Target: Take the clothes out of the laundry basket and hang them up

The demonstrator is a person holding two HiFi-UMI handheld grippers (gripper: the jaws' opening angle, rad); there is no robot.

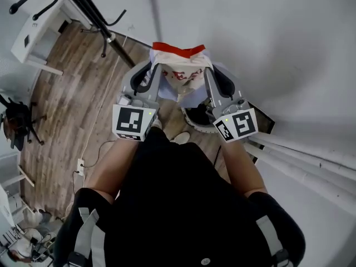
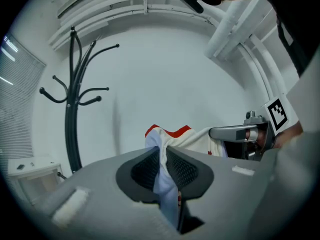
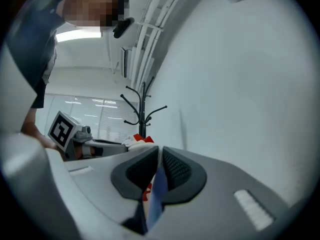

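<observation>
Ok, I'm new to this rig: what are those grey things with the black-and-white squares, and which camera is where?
There is no robot here. A person holds a hand-held clamp in each hand: the left tool and the right tool. The patterned cubes are part of them. The head view comes from a camera on the person's head, looking steeply down at a wooden floor. The two gripper views come from cameras riding on each tool, looking along its jaws. Both tools are shut on one white garment with red trim, held up between them. A black coat stand stands near the wall.
</observation>
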